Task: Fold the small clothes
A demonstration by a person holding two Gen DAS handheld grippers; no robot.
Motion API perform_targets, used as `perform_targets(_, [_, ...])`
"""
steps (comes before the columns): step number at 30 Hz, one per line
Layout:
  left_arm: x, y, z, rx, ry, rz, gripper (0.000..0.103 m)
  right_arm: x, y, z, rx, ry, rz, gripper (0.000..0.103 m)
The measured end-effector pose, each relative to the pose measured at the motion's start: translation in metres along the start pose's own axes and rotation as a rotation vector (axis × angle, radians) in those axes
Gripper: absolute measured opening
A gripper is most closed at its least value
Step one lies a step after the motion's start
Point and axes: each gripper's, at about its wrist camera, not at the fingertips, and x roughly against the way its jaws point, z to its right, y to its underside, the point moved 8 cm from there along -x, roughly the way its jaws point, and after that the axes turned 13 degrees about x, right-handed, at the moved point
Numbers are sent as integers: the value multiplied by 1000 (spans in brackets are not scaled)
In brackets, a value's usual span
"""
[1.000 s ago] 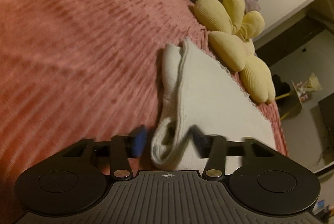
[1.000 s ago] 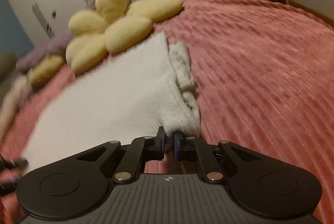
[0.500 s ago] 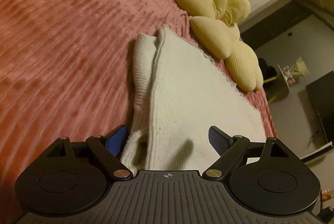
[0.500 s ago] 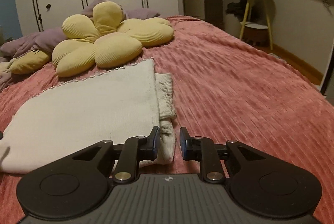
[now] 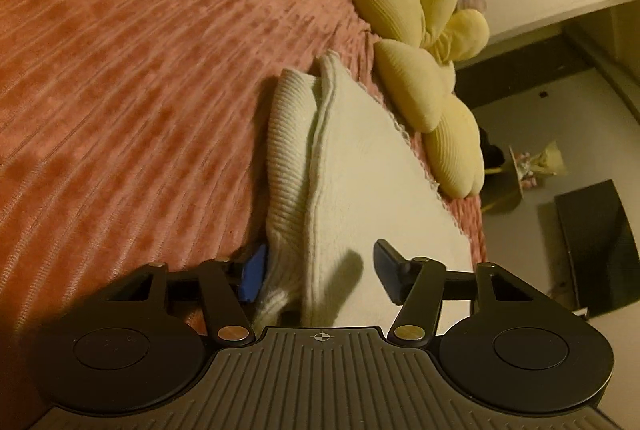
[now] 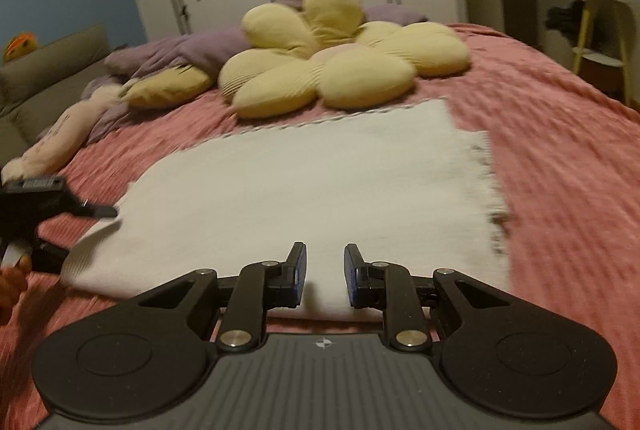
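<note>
The left hand-held gripper [image 5: 320,272] is being closed around the white garment's [image 5: 360,165] folded edge on the pink bed [image 5: 120,69]; the right hand-held gripper [image 6: 325,276] is held narrowly parted, empty, above the garment.

You are looking at a cream-white knitted garment [image 6: 304,197], folded into a flat, roughly rectangular shape and lying on a pink ribbed bedspread [image 6: 560,169]. A ribbed knit layer [image 5: 286,165] shows along one side edge beneath the smoother top layer. Its far edge lies just beside a yellow flower-shaped cushion [image 6: 332,69].
</note>
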Motion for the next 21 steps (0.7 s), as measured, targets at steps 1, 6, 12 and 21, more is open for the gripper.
perform_targets(1, [-1, 0, -1, -10, -7, -2, 59, -2, 0, -5, 13, -5, -3, 20])
perform_targets(6, [-7, -4, 6, -49, -26, 5, 77, -10, -9, -25, 87, 5, -1, 19])
perform_targets(12, [-7, -14, 12, -24, -41, 44, 87, -24, -4, -41, 157, 34, -60, 19])
perform_targets(21, [-3, -30, 1, -15, -50, 45, 90, -23, 7, -31, 123, 29, -73, 19])
